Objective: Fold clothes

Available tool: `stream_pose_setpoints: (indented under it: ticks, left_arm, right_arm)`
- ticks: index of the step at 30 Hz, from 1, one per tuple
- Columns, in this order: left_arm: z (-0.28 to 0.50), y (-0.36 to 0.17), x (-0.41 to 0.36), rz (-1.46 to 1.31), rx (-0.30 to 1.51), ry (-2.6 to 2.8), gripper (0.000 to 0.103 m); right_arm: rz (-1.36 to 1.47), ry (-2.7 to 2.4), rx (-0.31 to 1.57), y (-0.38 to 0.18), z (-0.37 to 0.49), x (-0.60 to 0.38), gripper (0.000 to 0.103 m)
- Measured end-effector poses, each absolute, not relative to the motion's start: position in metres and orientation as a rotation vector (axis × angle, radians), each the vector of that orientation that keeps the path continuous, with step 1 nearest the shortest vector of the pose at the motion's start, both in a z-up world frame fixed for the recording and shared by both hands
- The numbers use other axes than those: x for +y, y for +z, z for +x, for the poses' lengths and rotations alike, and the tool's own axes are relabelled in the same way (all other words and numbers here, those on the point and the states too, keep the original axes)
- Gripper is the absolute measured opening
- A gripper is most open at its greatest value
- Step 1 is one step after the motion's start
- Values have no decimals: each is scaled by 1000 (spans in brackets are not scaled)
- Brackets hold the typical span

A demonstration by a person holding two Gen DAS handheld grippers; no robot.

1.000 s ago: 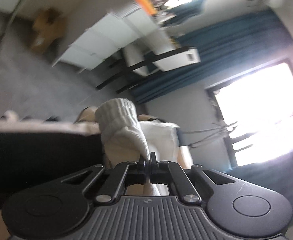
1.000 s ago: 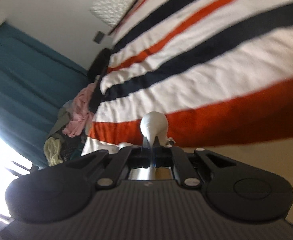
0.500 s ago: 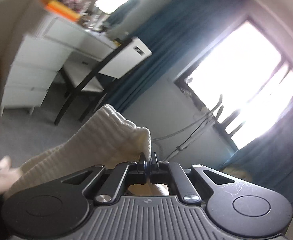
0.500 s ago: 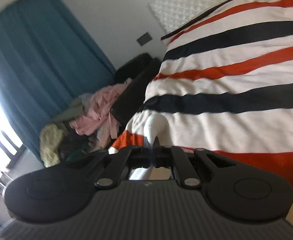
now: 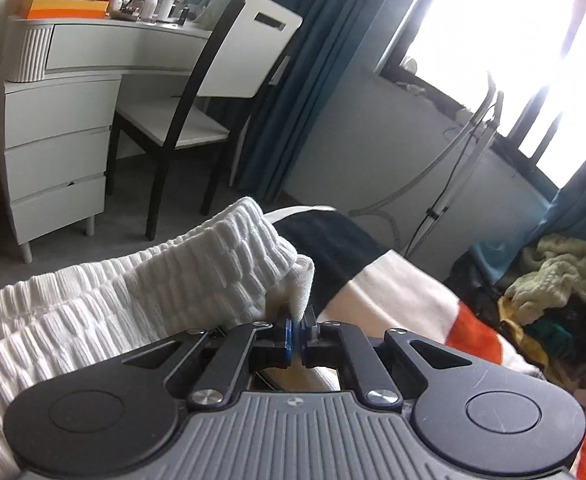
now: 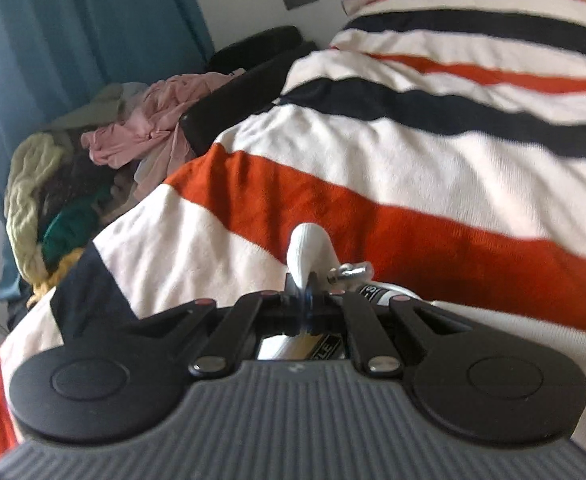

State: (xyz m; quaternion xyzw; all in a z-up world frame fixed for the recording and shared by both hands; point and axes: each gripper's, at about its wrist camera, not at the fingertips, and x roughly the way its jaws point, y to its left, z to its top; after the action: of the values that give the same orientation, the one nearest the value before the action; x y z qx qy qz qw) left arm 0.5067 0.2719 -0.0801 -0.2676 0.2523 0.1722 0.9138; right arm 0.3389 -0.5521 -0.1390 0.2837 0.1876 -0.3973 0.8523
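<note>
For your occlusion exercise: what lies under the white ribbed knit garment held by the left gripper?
Under the white ribbed knit garment, the striped blanket shows past its edge. The garment hides whatever lies directly beneath it. The left gripper pinches its corner.

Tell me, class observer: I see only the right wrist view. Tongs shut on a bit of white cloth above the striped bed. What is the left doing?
Observer: The left tongs are shut on a corner of a white ribbed garment.
Operator: Where does the garment go from there?
Observer: It stretches away to the left of those tongs, over the blanket.
Operator: What lies beyond it?
Observer: A white dresser with a chair beside it, and a bright window.
</note>
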Motion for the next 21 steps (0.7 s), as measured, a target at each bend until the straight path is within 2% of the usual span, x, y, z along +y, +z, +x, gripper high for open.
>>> stream_pose_setpoints:
  ticks: [5, 6, 7, 9, 10, 12, 13, 15, 17, 21]
  left_arm:
    - [473, -82, 294, -694, 477, 243, 11]
    - [461, -80, 295, -708, 473, 229, 17]
    - [450, -78, 297, -722, 469, 215, 25]
    - [427, -74, 300, -755, 481, 173, 37]
    - [414, -72, 301, -776, 491, 140, 37]
    - [387, -71, 302, -814, 502, 84, 42]
    - [372, -69, 303, -829, 501, 71, 49]
    - [344, -68, 305, -856, 495, 66, 55]
    - [315, -69, 304, -911, 485, 78, 55]
    - [263, -87, 310, -1088, 489, 113, 63]
  right_arm:
    - [649, -750, 377, -118, 307, -542, 11]
    - [667, -726, 366, -114, 294, -537, 15]
    - [685, -702, 355, -109, 282, -532, 20]
    - [720, -653, 332, -101, 257, -521, 52]
    - [738, -628, 320, -97, 244, -516, 55]
    - [772, -579, 297, -88, 219, -505, 57]
    - [789, -554, 286, -84, 207, -500, 57]
    - [823, -504, 263, -75, 182, -489, 57]
    - [871, -448, 254, -71, 158, -480, 56]
    - [1011, -384, 269, -85, 115, -469, 54]
